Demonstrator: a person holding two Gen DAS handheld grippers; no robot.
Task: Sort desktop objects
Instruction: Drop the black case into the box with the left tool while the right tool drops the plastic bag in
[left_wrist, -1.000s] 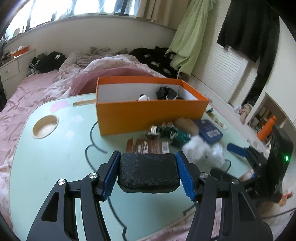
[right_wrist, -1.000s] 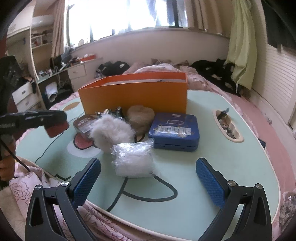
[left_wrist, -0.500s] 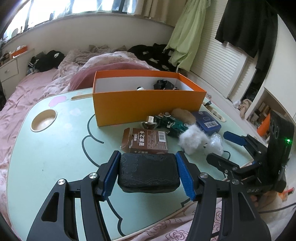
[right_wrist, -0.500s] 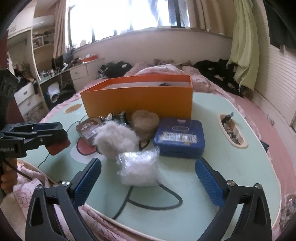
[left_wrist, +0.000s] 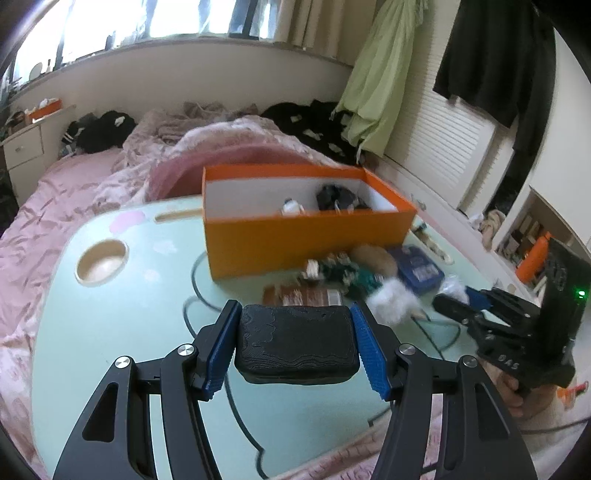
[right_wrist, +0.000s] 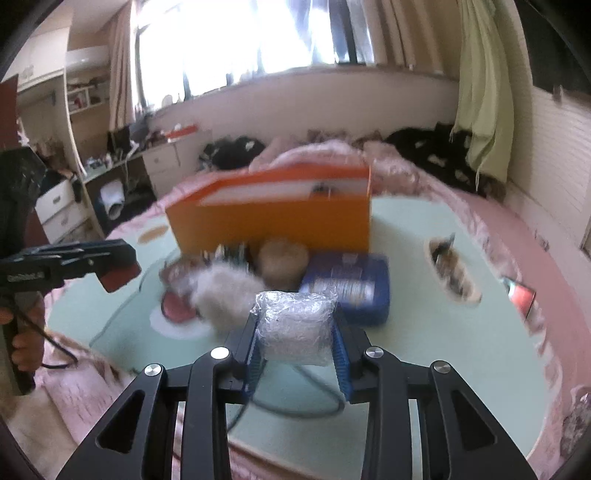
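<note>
Here the right gripper (right_wrist: 297, 352) is closing on a clear-wrapped bundle (right_wrist: 294, 328); the left gripper (left_wrist: 295, 341), marked "OnRobot", clamps a black pouch (left_wrist: 296, 340).

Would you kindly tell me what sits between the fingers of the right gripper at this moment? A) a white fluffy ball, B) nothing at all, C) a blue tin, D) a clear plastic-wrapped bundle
D: in the right wrist view the right gripper is closing its blue fingers on the clear plastic-wrapped bundle, while the blue tin and white fluffy ball lie on the table beyond.

Crinkly glossy plastic packet (right_wrist: 295, 325); matt, seemingly cardboard box (left_wrist: 306, 236).
</note>
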